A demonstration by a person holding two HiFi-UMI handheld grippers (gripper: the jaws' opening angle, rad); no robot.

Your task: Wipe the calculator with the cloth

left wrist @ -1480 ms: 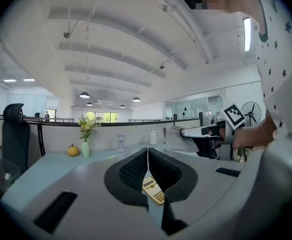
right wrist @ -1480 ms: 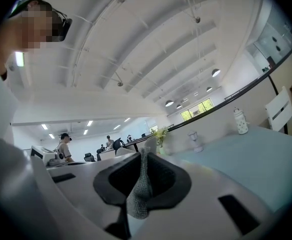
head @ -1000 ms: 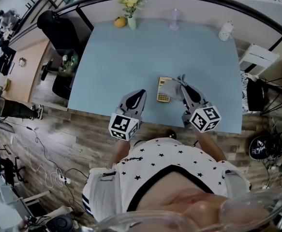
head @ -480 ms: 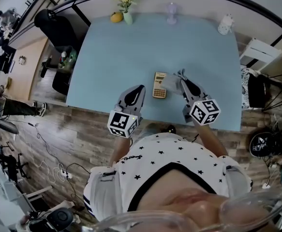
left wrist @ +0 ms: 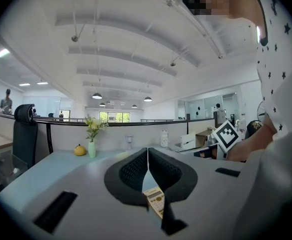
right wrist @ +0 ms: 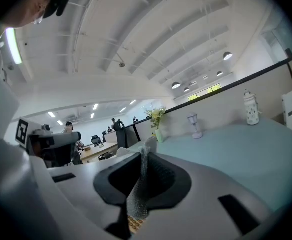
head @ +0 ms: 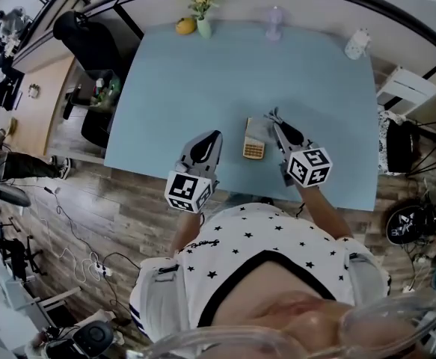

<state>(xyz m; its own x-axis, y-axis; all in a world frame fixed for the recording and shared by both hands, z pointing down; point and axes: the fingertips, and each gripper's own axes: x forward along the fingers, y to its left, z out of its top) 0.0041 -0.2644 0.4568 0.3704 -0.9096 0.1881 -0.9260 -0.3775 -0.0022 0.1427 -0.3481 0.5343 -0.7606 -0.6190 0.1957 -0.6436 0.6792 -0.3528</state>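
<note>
**Right gripper clamps cloth at calculator, left gripper shut and empty**

Head view: light blue table. The calculator lies flat near the table's near edge, between the two grippers. The grey cloth sits at the calculator's far right part and touches it. The right gripper reaches in from the right, tips at the cloth, marker cube toward the person. The left gripper is just left of the calculator and apart from it, tips pointing away from the person. Along the far edge stand a vase of flowers, a yellow fruit beside it, a clear goblet and a white jar. A black chair stands off the table's left side.

Left gripper view: jaws pressed together, nothing between them. The calculator shows low down, just past the jaws and slightly right. Vase, fruit, goblet and jar line the far edge. The right gripper's marker cube shows at right.

Right gripper view: jaws clenched on the cloth, a mesh strip hanging down between the pads. Calculator keys peek out below the cloth's bottom edge. Whether the cloth touches the keys here I cannot tell. Vase, goblet and jar stand beyond.
</note>
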